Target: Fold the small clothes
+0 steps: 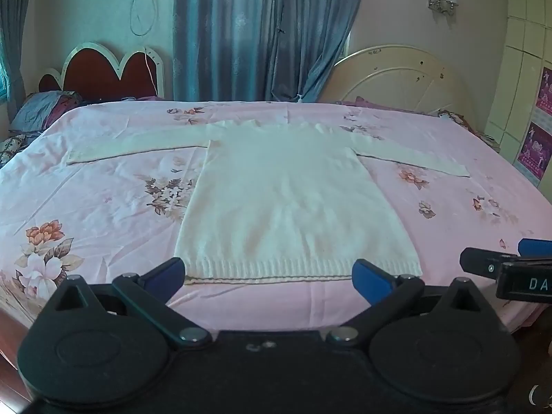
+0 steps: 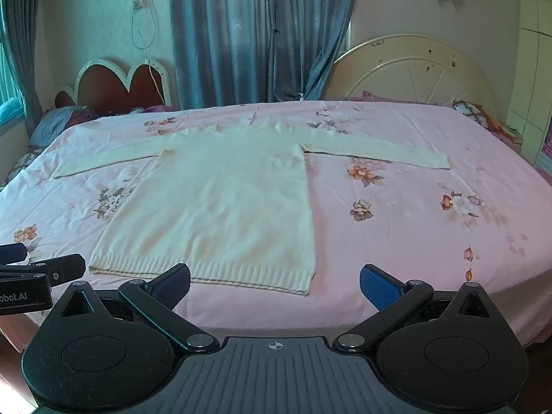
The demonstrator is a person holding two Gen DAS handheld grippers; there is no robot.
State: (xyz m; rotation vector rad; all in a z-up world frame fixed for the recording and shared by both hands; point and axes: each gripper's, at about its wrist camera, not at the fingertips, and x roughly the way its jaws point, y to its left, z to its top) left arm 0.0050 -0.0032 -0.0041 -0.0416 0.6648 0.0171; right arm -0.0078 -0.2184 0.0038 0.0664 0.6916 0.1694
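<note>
Left claw (image 1: 269,277) released, jaws wide, nothing between; poised low in frame just short of ribbed hem, likely ready for first grab. Right claw (image 2: 275,284) likewise released, empty, at hem's right corner. White sweater (image 1: 286,200) spread flat mid-frame on pink floral bed (image 1: 86,186), sleeves out sideways, unfolded, presumably laid so for folding.

A cream knit sweater (image 1: 286,200) lies flat on the bed (unfolded), both sleeves spread sideways, ribbed hem nearest.
</note>
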